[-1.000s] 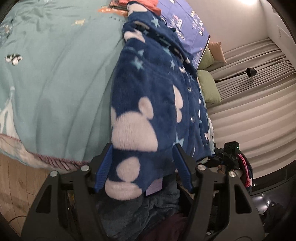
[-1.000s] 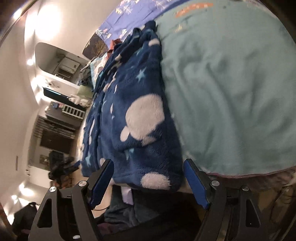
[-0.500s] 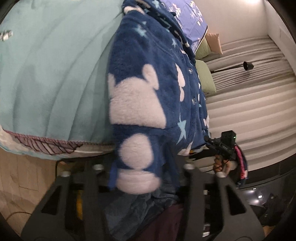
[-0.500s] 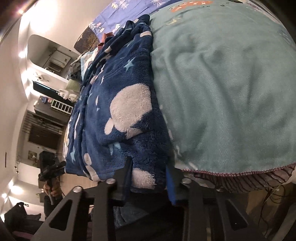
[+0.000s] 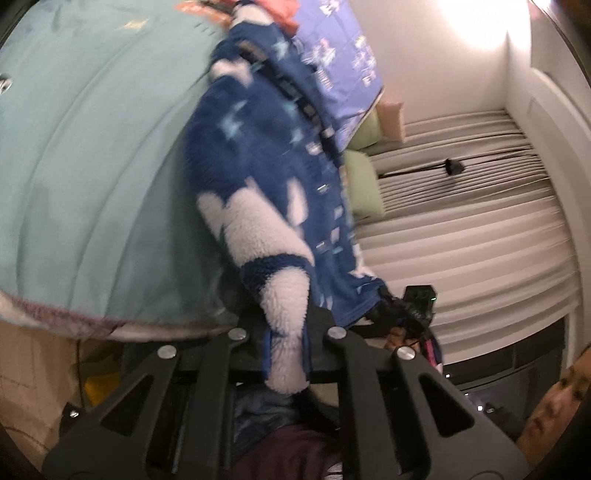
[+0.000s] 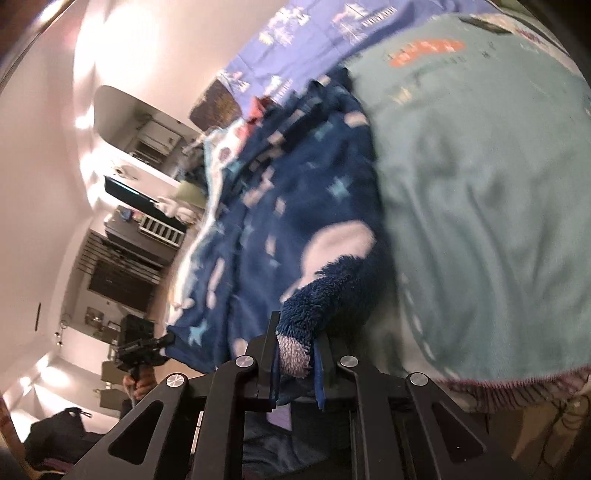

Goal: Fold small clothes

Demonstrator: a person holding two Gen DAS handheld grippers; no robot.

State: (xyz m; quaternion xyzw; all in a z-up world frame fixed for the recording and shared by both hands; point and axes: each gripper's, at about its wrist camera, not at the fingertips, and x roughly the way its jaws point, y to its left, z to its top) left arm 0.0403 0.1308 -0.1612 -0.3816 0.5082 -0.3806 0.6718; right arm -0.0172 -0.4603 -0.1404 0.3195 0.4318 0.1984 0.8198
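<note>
A: Pinching a fold of the blue fleece garment in the left gripper, jaws drawn in tight on a white fuzzy patch of the cloth.

B: Same on the other side. Clamped on a blue-and-white corner of the garment with the right gripper, jaws nearly together, fleece bunched between the blue pads.

A: Spread across the teal bedspread, near the edge of the bed, with its near hem lifted off the cover at both gripped corners. Blurred with motion in both views.

B: Stretched from the grippers back toward the purple printed blanket at the far end. Star and white blob pattern all over, a row of small snaps down the front, as far as the blur allows.

A: Seen past the garment from the left wrist: two green pillows, pale curtains, and the other gripper at the far hem corner.

B: From the right wrist: dark shelving along the wall.
</note>
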